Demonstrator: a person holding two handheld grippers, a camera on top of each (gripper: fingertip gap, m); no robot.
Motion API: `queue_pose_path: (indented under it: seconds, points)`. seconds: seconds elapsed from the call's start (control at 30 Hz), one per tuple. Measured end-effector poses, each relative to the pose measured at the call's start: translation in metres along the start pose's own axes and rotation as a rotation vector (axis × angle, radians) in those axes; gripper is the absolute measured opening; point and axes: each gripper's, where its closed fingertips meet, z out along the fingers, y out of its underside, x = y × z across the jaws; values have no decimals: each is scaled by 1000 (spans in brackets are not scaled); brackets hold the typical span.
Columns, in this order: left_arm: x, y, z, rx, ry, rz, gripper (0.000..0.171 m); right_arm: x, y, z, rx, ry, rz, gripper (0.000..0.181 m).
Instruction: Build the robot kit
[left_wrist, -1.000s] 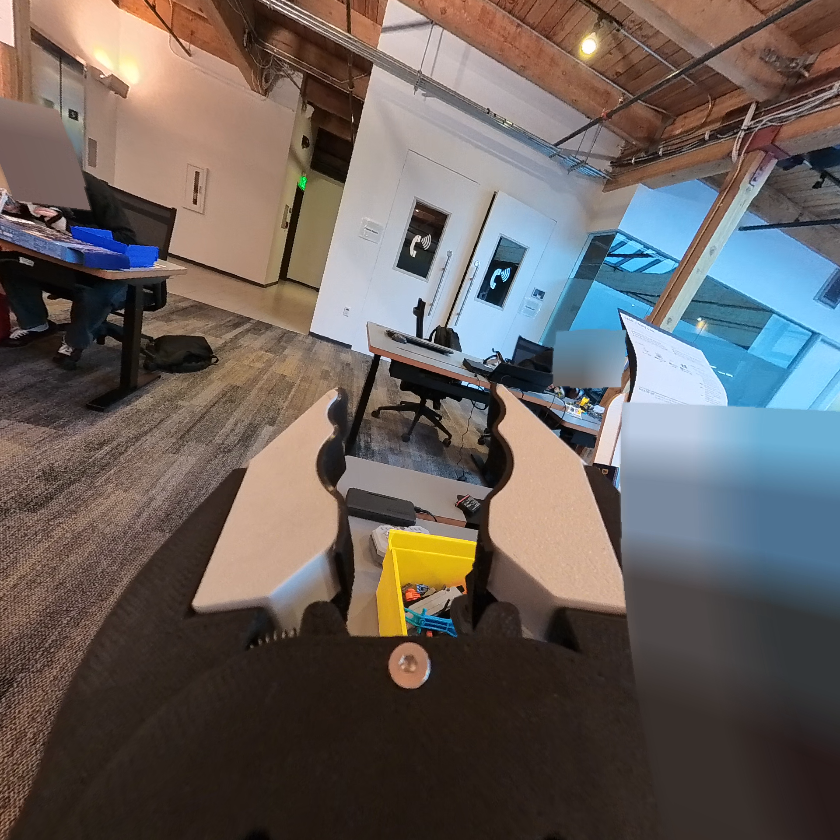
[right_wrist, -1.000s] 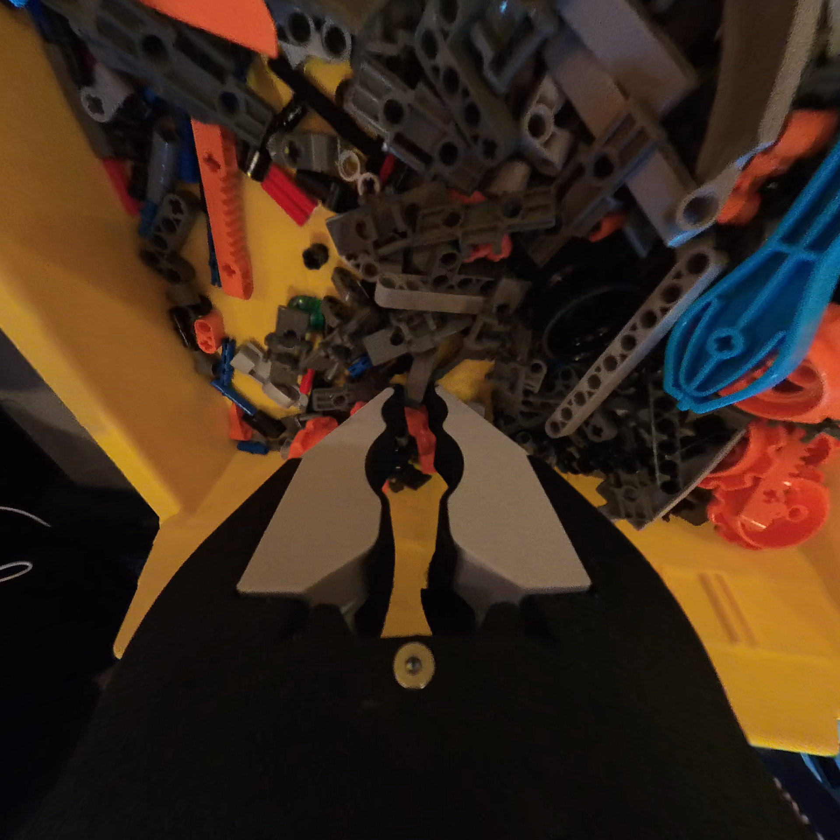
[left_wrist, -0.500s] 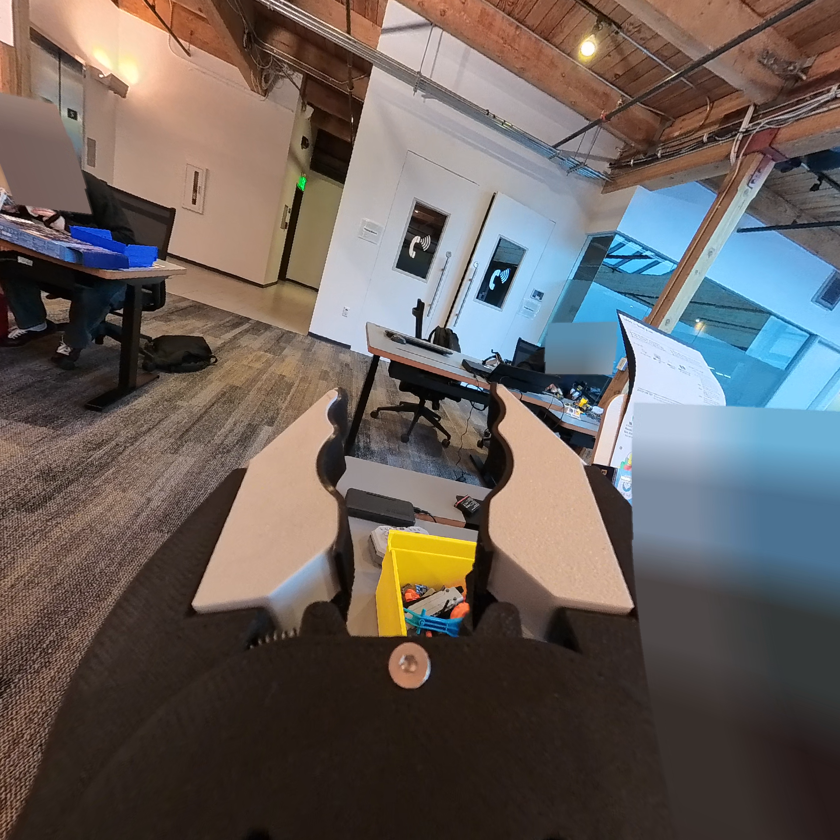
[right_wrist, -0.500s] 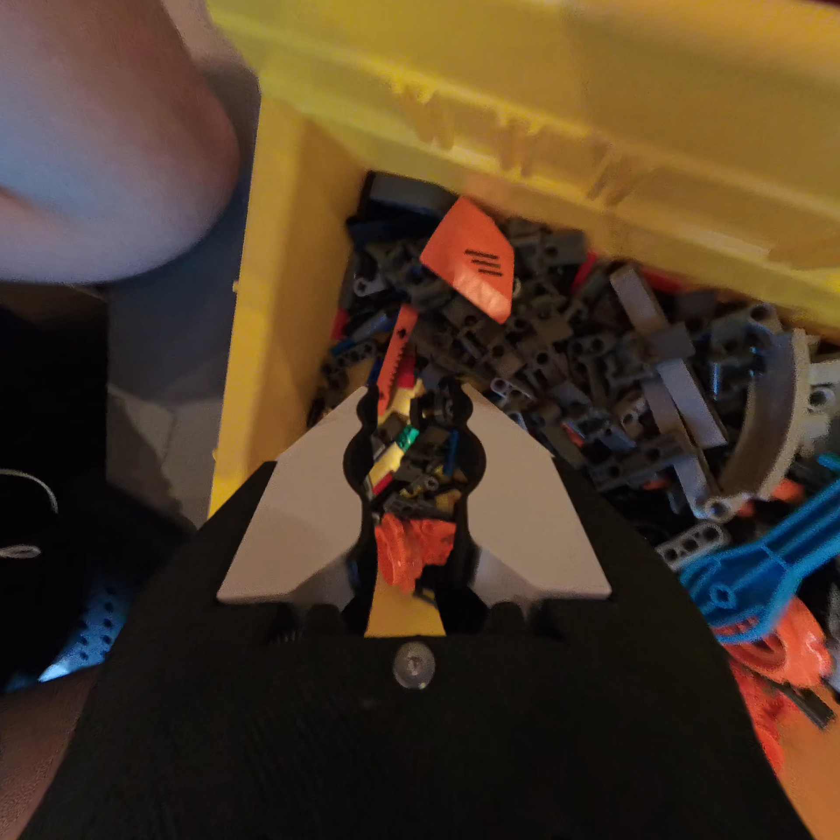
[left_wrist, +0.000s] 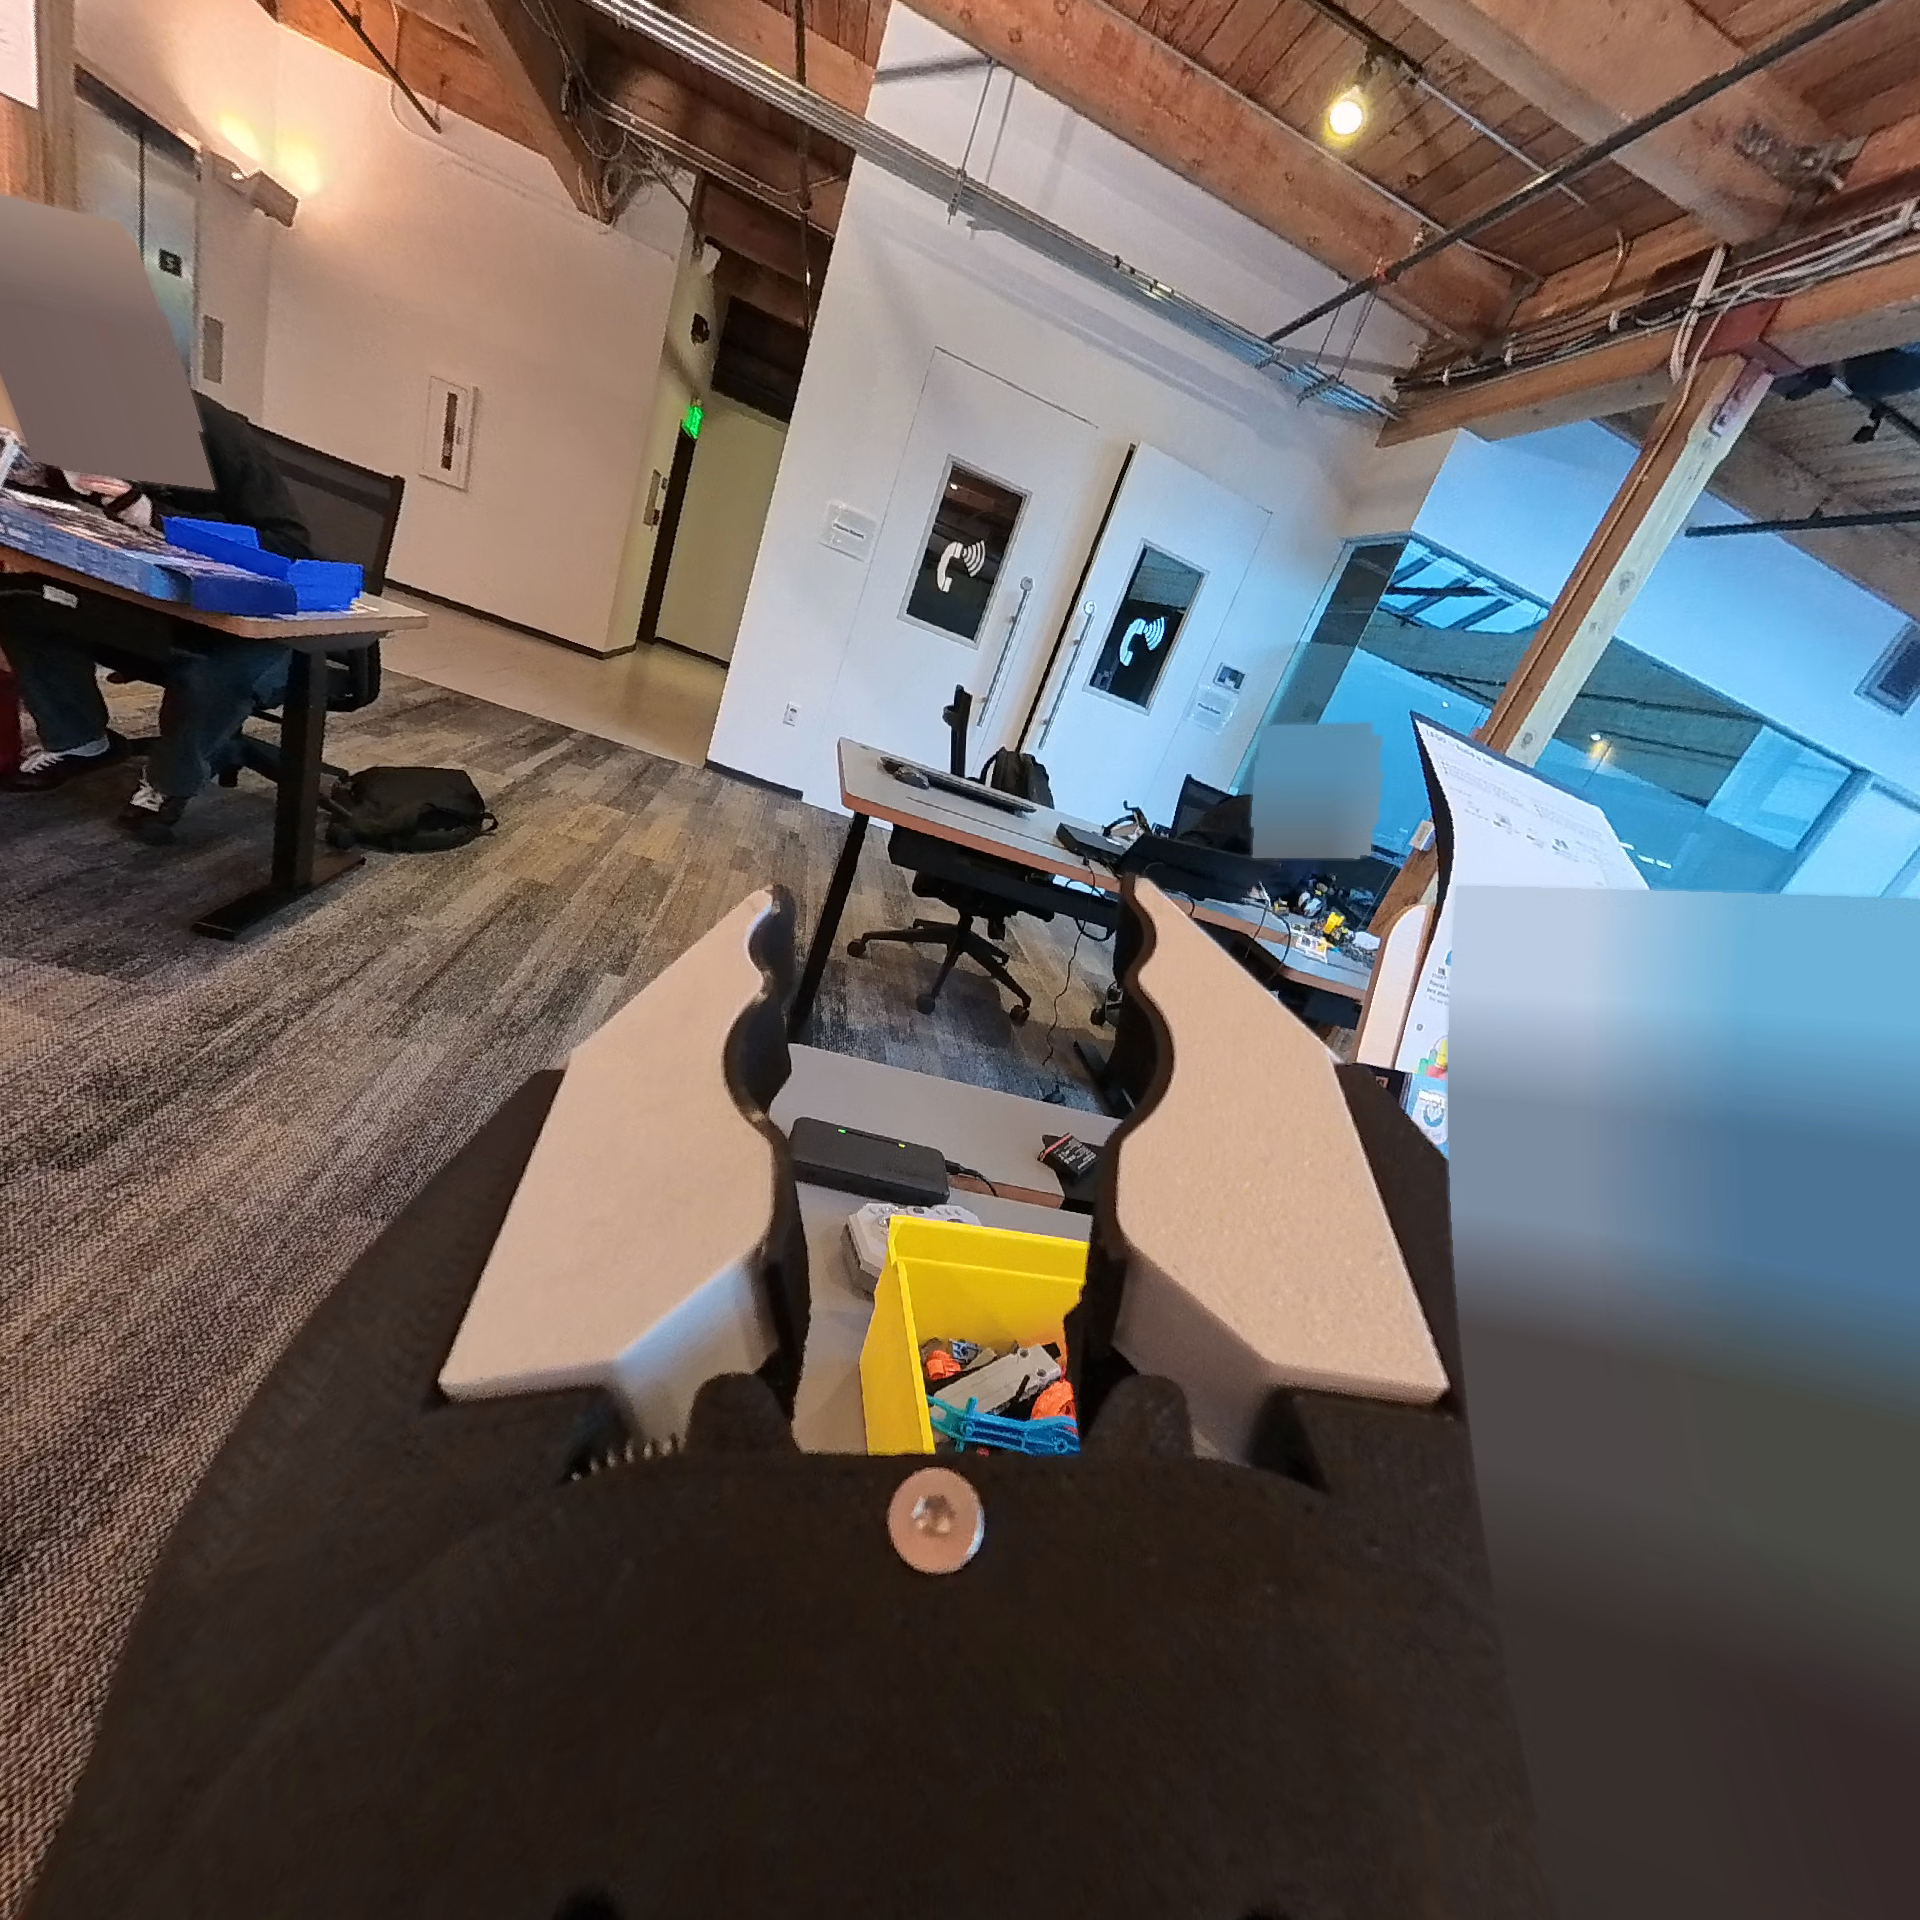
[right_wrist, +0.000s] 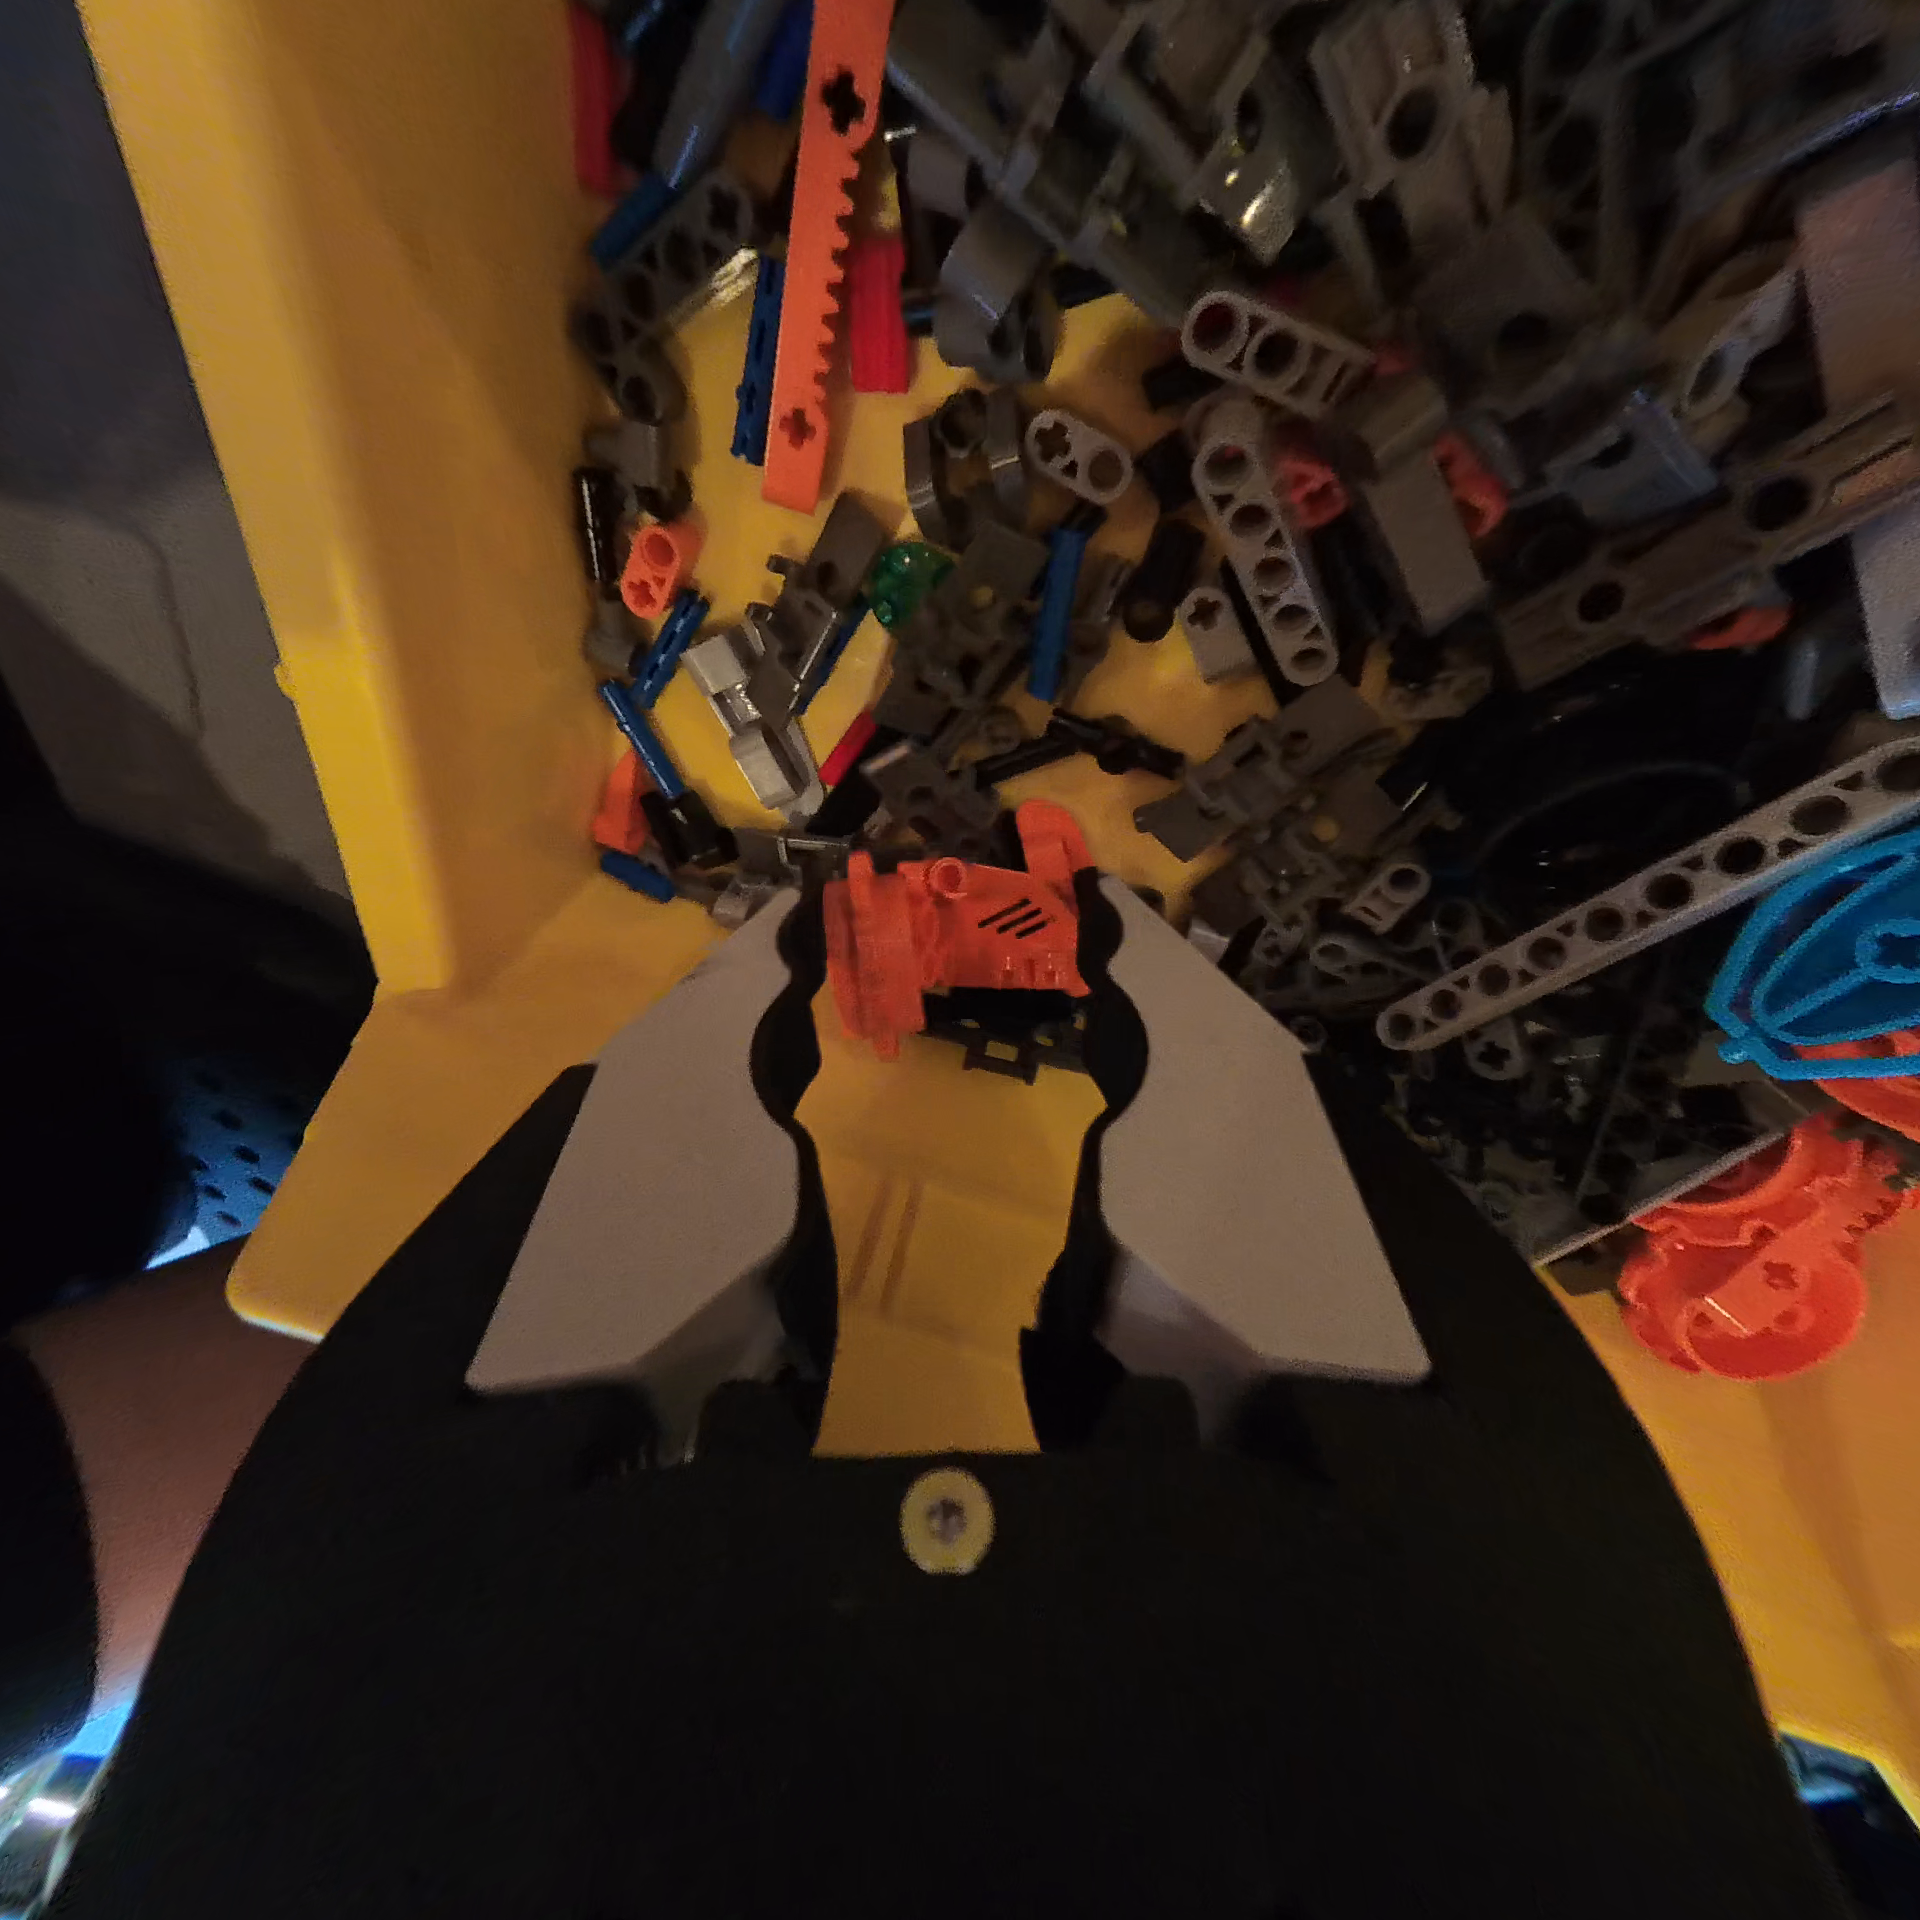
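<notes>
An open-plan office with grey patterned carpet (left_wrist: 312, 1039), white walls and a timbered ceiling forms the background; a grey table (left_wrist: 935, 1122) stands below the left gripper.

Left gripper (left_wrist: 951, 904): fingers spread wide, nothing between them, held in the air above the table and pointed across the room. Between the fingers, toward 6 o'clock, a yellow bin (left_wrist: 987, 1278) of mixed plastic parts sits on the table. A black flat device (left_wrist: 868, 1158) lies just beyond the bin at 12 o'clock. Farther out at 12 o'clock stand a desk (left_wrist: 956, 821) and an office chair (left_wrist: 966, 935). At 10 o'clock, well apart, a seated person (left_wrist: 208, 665) is at another desk bearing blue trays (left_wrist: 260, 577).

Right gripper (right_wrist: 945, 914): fingers parted, positioned inside the yellow bin (right_wrist: 364, 520) near its corner. An orange part (right_wrist: 956, 956) lies between the fingertips, touching or nearly touching the right finger; a gap shows at the left finger, so it is not clamped. A small black part (right_wrist: 1003, 1039) lies directly beneath it. At 12 o'clock a green translucent piece (right_wrist: 909, 582) rests among grey connectors. At 11 o'clock lies an orange toothed rack (right_wrist: 821, 260). At 3 o'clock lie a grey perforated beam (right_wrist: 1662, 904) and a blue openwork part (right_wrist: 1829, 956); at 4 o'clock, an orange wheel-like part (right_wrist: 1745, 1278).
</notes>
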Motion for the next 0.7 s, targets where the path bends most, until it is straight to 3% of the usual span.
queue_pose_path:
  seconds: [0.23,0.27,0.3,0.5,0.7]
  points:
    - [1,0,-1,2,2,5,59,4,3,-5,-17,68,9,42]
    - [1,-1,-1,3,2,3,59,7,4,-7,-16,86,9,37]
    - [1,-1,-1,3,3,1,59,4,3,-10,-6,71,5,11]
    - [1,0,-1,-1,4,4,59,15,6,-18,33,104,29,10]
    - [1,-1,-1,3,3,2,59,36,-13,-46,254,141,88,10]
